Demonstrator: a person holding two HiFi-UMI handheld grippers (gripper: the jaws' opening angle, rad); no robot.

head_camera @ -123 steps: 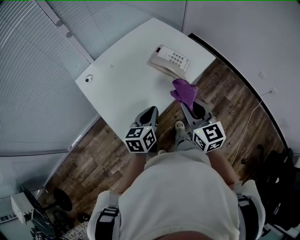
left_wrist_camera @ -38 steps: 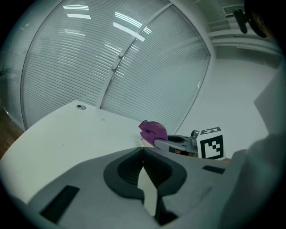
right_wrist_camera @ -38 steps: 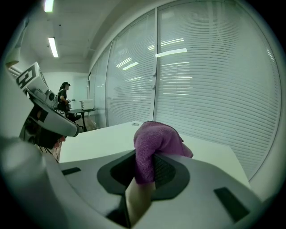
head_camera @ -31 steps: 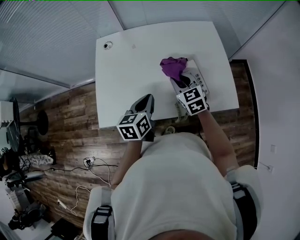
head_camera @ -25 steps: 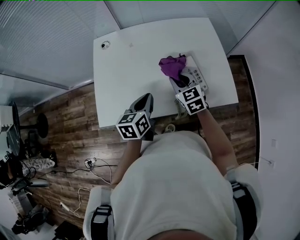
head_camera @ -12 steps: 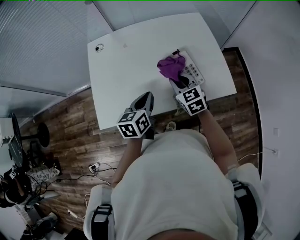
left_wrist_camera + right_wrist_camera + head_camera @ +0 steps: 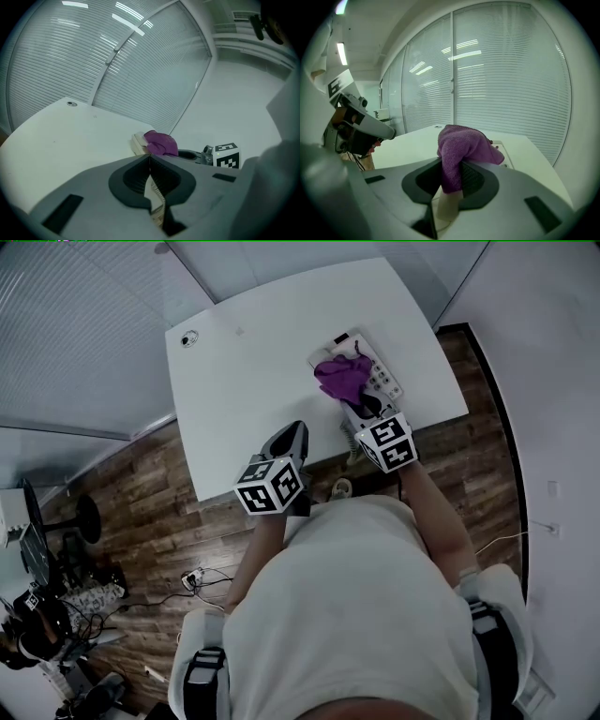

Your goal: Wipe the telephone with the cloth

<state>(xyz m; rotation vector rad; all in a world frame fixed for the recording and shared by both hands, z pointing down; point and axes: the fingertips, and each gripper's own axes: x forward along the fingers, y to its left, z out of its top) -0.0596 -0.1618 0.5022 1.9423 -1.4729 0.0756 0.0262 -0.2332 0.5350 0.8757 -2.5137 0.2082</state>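
1. The right gripper (image 7: 362, 404) pinches a purple cloth (image 7: 342, 379) between its jaws. The cloth's bunched free end lies on top of the beige telephone (image 7: 382, 381).
2. The telephone sits on the white table (image 7: 253, 362), close to its right edge. Its keypad shows just beside the cloth, but the print on the keys is too small to read.
3. The left gripper (image 7: 297, 430) has its jaws pressed together with nothing between them. It is over the table's near edge, apart from the telephone and to its left.
4. Each gripper carries a cube (image 7: 272, 487) with black-and-white square markers. These are patterns only, not legible words.
5. A small round grommet (image 7: 190, 337) is set in the table near its far left corner.
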